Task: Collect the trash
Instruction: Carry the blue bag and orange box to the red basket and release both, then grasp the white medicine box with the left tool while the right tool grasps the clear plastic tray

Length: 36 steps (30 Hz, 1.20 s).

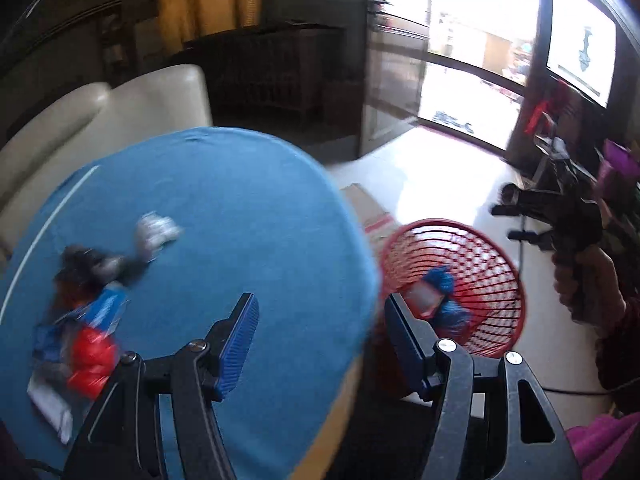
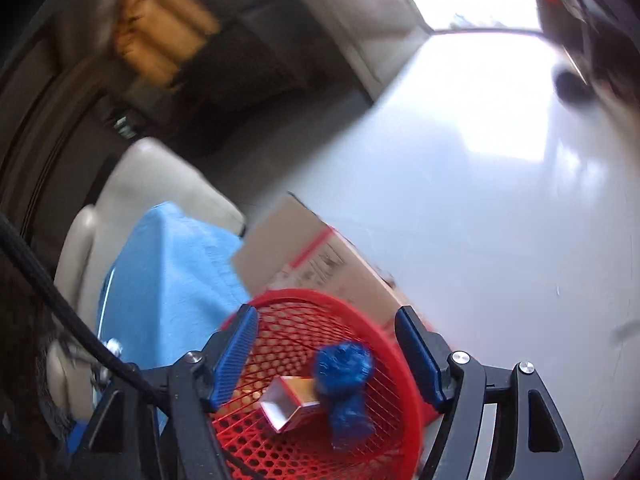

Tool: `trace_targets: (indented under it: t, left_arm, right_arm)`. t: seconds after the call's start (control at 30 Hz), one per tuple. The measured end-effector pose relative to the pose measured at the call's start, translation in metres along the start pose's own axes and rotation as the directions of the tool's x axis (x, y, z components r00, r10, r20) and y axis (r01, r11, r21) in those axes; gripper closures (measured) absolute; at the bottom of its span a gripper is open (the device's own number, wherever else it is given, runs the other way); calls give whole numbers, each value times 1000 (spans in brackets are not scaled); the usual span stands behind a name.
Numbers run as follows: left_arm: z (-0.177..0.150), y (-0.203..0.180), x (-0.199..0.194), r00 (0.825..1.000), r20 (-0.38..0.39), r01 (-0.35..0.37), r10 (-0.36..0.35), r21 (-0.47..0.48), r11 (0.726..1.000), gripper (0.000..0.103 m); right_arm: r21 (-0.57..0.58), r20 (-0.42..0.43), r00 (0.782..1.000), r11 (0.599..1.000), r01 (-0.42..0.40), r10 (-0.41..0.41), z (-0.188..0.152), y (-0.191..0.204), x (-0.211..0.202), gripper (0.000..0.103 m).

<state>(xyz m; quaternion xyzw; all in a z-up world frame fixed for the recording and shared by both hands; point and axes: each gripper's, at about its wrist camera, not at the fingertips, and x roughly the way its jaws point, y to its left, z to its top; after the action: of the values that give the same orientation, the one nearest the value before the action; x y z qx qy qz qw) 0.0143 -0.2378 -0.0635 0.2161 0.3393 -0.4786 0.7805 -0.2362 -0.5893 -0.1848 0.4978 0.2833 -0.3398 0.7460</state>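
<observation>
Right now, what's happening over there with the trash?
A person is clearing a blue-covered table into a red mesh basket on the floor. Both grippers are open and empty: the right gripper hangs over the basket, which holds a blue wad and small box. The left gripper is over the table edge; wrappers and crumpled paper remain.

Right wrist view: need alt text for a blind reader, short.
The open, empty right gripper hovers over a red mesh basket that holds a crumpled blue wrapper and a small open carton. To the left is a table under a blue cloth; a flattened cardboard box lies on the pale floor behind the basket.
</observation>
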Motion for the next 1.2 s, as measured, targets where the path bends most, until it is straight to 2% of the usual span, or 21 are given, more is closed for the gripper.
trace_targets:
  t: [0.1,0.17,0.27,0.33,0.37,0.47,0.53,0.6,0.67,0.7,0.73,0.8,0.83,0.9,0.93,1.0,1.03,1.1,1.13,1.2]
  left_arm:
    - [-21,47,-27,994,15,-108,110,-100,989,35]
    - [-34,79,-44,982,10,-183,188,-168,969,35]
    - [-55,121,-65,957,-6,-283,291,-253,925,34]
    - [-73,145,-75,934,-22,-346,358,-312,885,34]
    - [-79,157,-82,925,-28,-365,379,-342,866,34]
    - [-99,188,-97,905,-36,-399,425,-422,814,33]
    - [-110,203,-102,896,-45,-412,442,-456,789,32]
    - [-117,212,-100,889,-61,-424,454,-486,764,32]
    - [-124,225,-96,899,-74,-400,432,-539,741,32]
    - [-126,229,-94,906,-79,-385,416,-561,732,32]
    - [-129,236,-91,917,-86,-361,390,-594,719,32]
    - [-131,248,-82,931,-105,-334,350,-635,697,32]
    - [-129,253,-77,935,-117,-328,334,-643,692,32]
    - [-125,262,-64,942,-140,-319,305,-657,683,32]
    - [-124,269,-56,943,-158,-321,295,-669,670,32]
    - [-121,281,-44,946,-177,-316,272,-687,654,32]
    - [-119,287,-38,946,-191,-318,262,-698,642,32]
    - [-118,297,-30,948,-215,-316,234,-710,629,32]
    - [-117,300,-24,947,-231,-321,223,-712,625,32]
    - [-116,307,-12,943,-264,-334,205,-711,619,32]
  right_arm:
    - [105,-91,996,994,-11,21,-6,-17,23,27]
    - [90,-115,993,996,9,1,-17,-10,31,27]
    - [31,-164,986,999,-8,13,-35,10,37,27]
    - [6,-214,977,1000,-25,26,-48,23,42,28]
    - [-10,-218,976,1000,-9,6,-53,25,41,28]
    - [-27,-128,987,995,92,-95,-51,26,25,28]
    - [-54,-48,991,991,123,-126,-39,34,7,28]
    - [-110,33,994,988,111,-108,-30,60,-14,28]
    - [-231,94,995,972,51,-30,-32,102,-34,28]
    - [-280,95,996,960,21,6,-36,119,-38,28]
    - [-347,76,995,937,-39,70,-45,143,-40,28]
    - [-473,-15,981,863,-178,194,-70,191,-39,28]
    - [-548,-100,964,795,-261,248,-92,222,-33,28]
    - [-617,-235,927,692,-375,293,-124,261,-22,28]
    - [-635,-311,900,637,-437,307,-144,280,-15,28]
    - [-646,-459,830,523,-556,316,-183,318,3,28]
    - [-659,-488,816,483,-577,309,-198,329,10,28]
    - [-680,-521,802,426,-597,292,-217,347,24,28]
    - [-673,-558,781,396,-624,282,-227,356,30,28]
    - [-653,-606,748,367,-663,272,-237,364,39,28]
